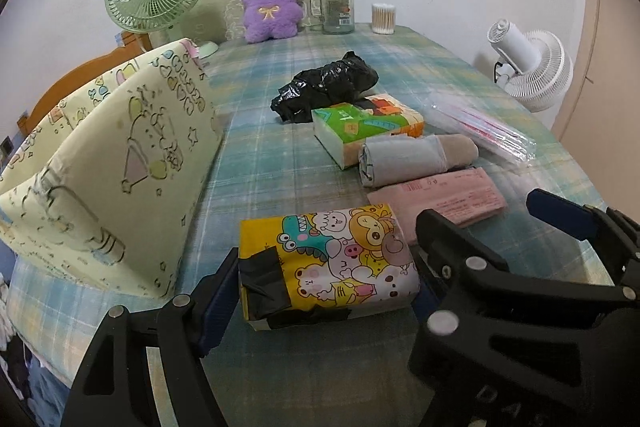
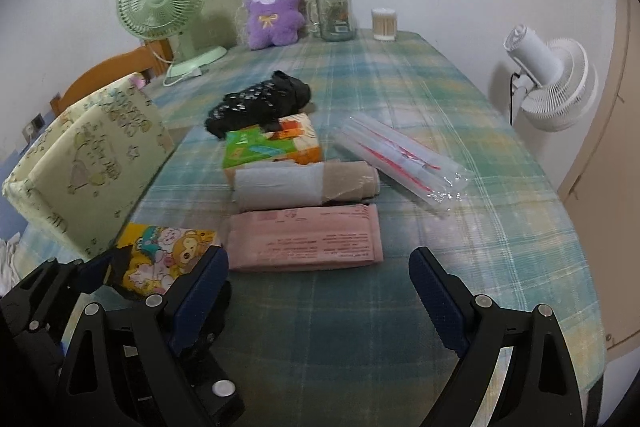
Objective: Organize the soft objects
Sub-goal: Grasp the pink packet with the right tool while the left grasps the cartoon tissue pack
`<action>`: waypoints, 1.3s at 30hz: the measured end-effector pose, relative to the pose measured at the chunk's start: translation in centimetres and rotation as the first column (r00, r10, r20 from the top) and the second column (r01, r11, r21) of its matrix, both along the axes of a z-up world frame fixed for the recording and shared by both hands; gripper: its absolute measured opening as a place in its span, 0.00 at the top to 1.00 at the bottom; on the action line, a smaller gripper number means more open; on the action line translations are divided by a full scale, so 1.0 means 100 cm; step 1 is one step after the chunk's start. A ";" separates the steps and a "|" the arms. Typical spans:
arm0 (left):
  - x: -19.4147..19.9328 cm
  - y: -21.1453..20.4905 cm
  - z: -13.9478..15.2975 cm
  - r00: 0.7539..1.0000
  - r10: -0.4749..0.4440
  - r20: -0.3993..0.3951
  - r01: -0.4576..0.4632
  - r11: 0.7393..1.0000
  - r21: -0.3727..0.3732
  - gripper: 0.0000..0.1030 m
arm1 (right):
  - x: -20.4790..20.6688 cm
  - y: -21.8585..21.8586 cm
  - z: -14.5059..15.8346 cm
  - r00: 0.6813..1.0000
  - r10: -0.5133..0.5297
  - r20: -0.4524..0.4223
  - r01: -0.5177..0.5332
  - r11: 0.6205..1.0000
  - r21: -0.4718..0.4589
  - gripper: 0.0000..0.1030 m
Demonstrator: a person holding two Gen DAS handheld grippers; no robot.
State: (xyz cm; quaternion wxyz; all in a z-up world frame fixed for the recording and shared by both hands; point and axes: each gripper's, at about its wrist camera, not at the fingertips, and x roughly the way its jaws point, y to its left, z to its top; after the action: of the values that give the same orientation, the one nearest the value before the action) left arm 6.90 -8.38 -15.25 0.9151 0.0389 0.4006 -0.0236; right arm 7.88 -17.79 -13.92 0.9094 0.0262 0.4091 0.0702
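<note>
Left hand-held gripper pinches the cartoon tissue pack across its width, low over the counter, apparently to shift it. Right hand-held gripper hovers spread and empty, the pink packet lying just ahead.

Both views are taken low over the table, along the fingers, toward the far wall where the purple plush is propped. The left wrist view is set close behind the cartoon tissue pack. The right wrist view sits just to its right, nearest the pink packet. The row of packs, both fans and the plush are shared.
</note>
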 end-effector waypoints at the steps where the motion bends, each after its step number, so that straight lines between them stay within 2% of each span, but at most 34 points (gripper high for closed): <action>1: 0.002 0.000 0.000 1.000 0.002 -0.001 -0.002 1.000 -0.001 0.23 | 0.002 -0.001 -0.001 1.000 -0.004 -0.004 0.004 1.000 0.004 0.09; 7: 0.017 -0.001 0.000 1.000 0.007 -0.001 -0.007 1.000 -0.003 0.22 | 0.014 -0.011 -0.003 1.000 -0.020 -0.011 0.020 1.000 -0.006 0.09; 18: 0.040 -0.001 0.000 1.000 0.006 0.013 -0.007 0.999 0.037 0.22 | 0.035 -0.012 -0.002 1.000 0.001 -0.015 0.000 0.999 0.037 0.11; 23: 0.026 -0.002 -0.001 1.000 0.001 0.014 -0.002 0.999 0.049 0.22 | 0.032 -0.010 -0.007 0.999 0.017 -0.033 -0.016 0.999 0.034 0.20; 28: 0.013 0.000 -0.001 1.000 0.002 0.006 -0.002 0.999 0.044 0.22 | 0.024 -0.001 -0.006 0.999 0.046 -0.023 -0.046 0.999 -0.007 0.37; 36: -0.002 0.002 -0.001 1.000 -0.026 0.015 0.025 0.998 0.050 0.22 | 0.008 0.009 -0.004 0.996 0.083 -0.030 -0.084 0.996 -0.018 0.47; 38: -0.002 0.003 -0.001 0.999 -0.033 0.017 0.032 0.998 0.050 0.22 | 0.007 0.012 -0.003 0.995 0.094 -0.029 -0.095 0.995 -0.014 0.56; 39: -0.002 0.003 -0.001 0.999 -0.037 0.019 0.036 0.998 0.052 0.22 | 0.006 0.014 -0.003 0.995 0.101 -0.029 -0.101 0.995 -0.013 0.58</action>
State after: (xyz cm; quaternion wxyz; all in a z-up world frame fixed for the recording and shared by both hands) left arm 6.69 -8.12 -15.36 0.9172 0.0699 0.3911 -0.0296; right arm 8.52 -16.34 -14.19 0.8991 -0.0001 0.4230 0.1126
